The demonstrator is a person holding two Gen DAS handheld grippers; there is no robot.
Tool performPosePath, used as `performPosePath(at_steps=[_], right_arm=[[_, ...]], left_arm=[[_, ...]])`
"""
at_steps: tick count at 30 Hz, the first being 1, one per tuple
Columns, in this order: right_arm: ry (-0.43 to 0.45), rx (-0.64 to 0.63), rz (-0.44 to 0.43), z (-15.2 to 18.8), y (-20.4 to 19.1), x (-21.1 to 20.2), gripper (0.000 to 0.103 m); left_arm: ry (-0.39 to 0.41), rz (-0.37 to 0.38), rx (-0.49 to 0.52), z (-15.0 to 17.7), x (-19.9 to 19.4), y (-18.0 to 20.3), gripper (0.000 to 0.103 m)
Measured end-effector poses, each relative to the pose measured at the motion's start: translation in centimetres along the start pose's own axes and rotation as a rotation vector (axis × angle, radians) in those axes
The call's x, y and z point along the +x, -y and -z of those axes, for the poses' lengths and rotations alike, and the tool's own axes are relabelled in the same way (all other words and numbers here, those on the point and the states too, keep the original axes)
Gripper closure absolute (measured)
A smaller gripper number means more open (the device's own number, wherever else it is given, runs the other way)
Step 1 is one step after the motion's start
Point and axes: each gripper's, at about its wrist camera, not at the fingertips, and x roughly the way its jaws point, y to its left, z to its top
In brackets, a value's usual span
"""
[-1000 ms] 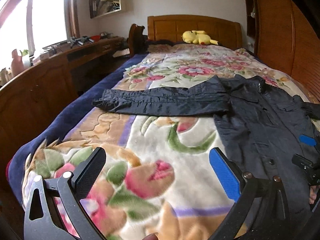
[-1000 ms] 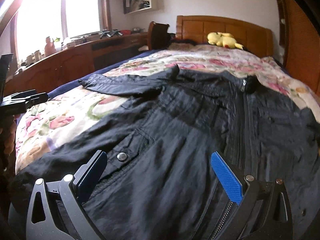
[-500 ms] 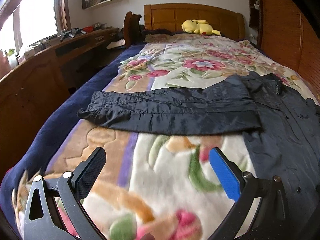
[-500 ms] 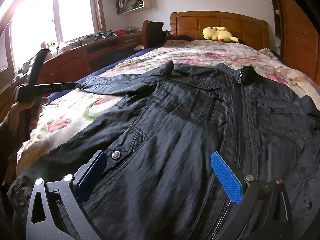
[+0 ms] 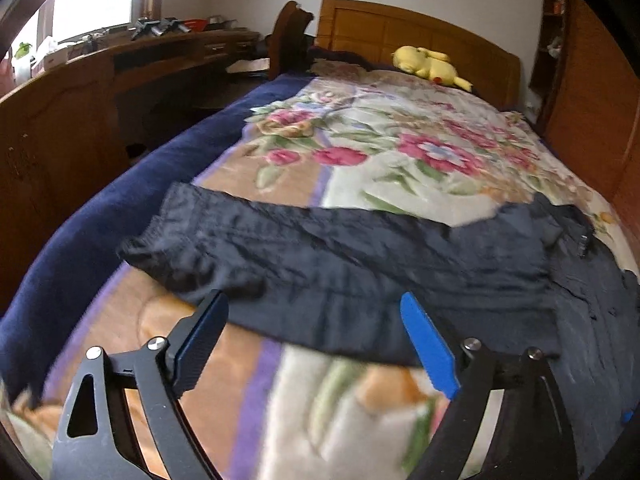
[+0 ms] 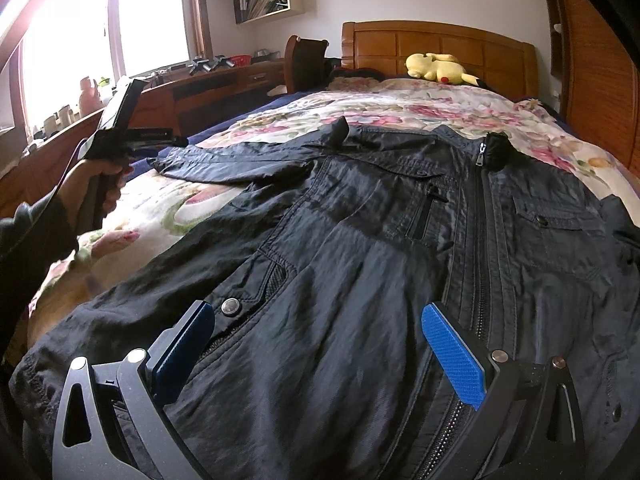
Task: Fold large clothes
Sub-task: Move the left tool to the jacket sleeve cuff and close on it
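Note:
A black zip jacket [image 6: 380, 240] lies flat, front up, on the floral bedspread [image 5: 400, 152]. Its left sleeve [image 5: 320, 252] stretches out sideways toward the bed's left edge. My left gripper [image 5: 314, 312] is open and empty, just above the near edge of that sleeve, between cuff and shoulder. It also shows in the right wrist view [image 6: 160, 136], held in a hand beside the cuff. My right gripper [image 6: 316, 324] is open and empty, low over the jacket's lower front, left of the zip [image 6: 480, 216].
A yellow plush toy [image 5: 428, 66] lies by the wooden headboard [image 6: 440, 44]. A wooden desk [image 5: 120, 64] with clutter runs along the left under the window. A chair [image 6: 306, 60] stands near the bed head. A wooden wardrobe [image 5: 592, 80] flanks the right side.
My left gripper has moved forward and left across the bedspread to the outstretched sleeve. My right gripper has crept slightly forward over the jacket's front. Both stay open.

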Motion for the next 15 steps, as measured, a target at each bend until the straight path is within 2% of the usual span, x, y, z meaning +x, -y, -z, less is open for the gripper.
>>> performPosePath(at_steps=[3, 6, 11, 15], right_arm=[[-0.003, -0.005, 0.002, 0.0, -0.1, 0.0, 0.0], [-0.004, -0.008, 0.002, 0.0, -0.1, 0.1, 0.0], [-0.011, -0.01, 0.0, 0.1, -0.1, 0.1, 0.0], [-0.017, -0.015, -0.001, 0.0, -0.1, 0.2, 0.0]], left_arm=[[-0.005, -0.013, -0.044, -1.0, 0.7, -1.8, 0.023], [-0.008, -0.028, -0.094, -1.5, 1.5, -3.8, 0.024], [-0.049, -0.076, -0.166, -0.2, 3.5, -6.9, 0.029], [-0.071, -0.079, -0.226, 0.2, 4.5, -8.7, 0.03]])
